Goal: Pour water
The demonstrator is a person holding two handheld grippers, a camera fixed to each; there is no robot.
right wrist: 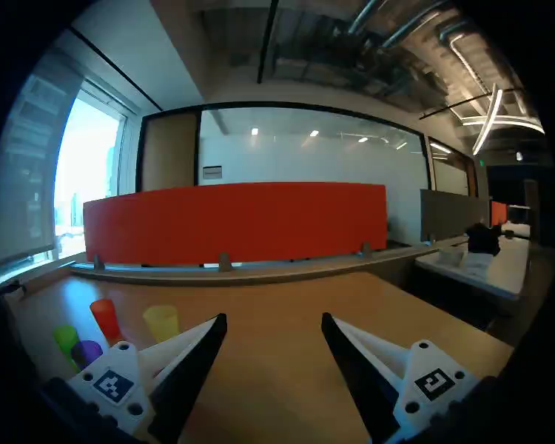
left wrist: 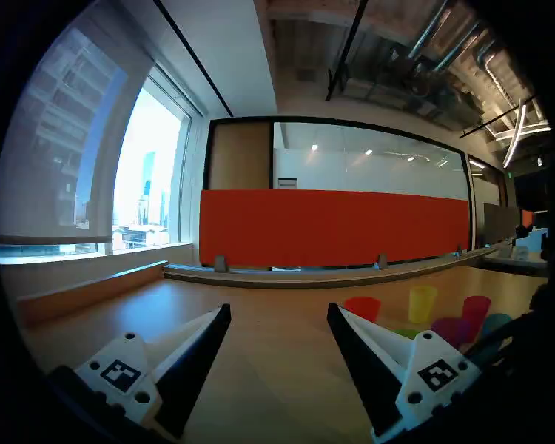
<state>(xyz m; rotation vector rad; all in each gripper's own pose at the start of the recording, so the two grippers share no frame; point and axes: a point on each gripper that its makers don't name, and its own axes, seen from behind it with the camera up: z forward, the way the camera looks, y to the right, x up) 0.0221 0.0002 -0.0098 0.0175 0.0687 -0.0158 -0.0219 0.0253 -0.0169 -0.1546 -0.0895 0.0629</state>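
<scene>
Several plastic cups stand on the wooden desk. In the left gripper view an orange-red cup, a yellow cup, a magenta cup and a teal cup sit to the right, beyond my left gripper, which is open and holds nothing. In the right gripper view a red cup, a yellow cup, a green cup and a purple cup sit at lower left. My right gripper is open and empty, to the right of them.
A long orange-red divider panel runs along the desk's far edge. Big windows are on the left. Another desk with dark objects on it stands to the right.
</scene>
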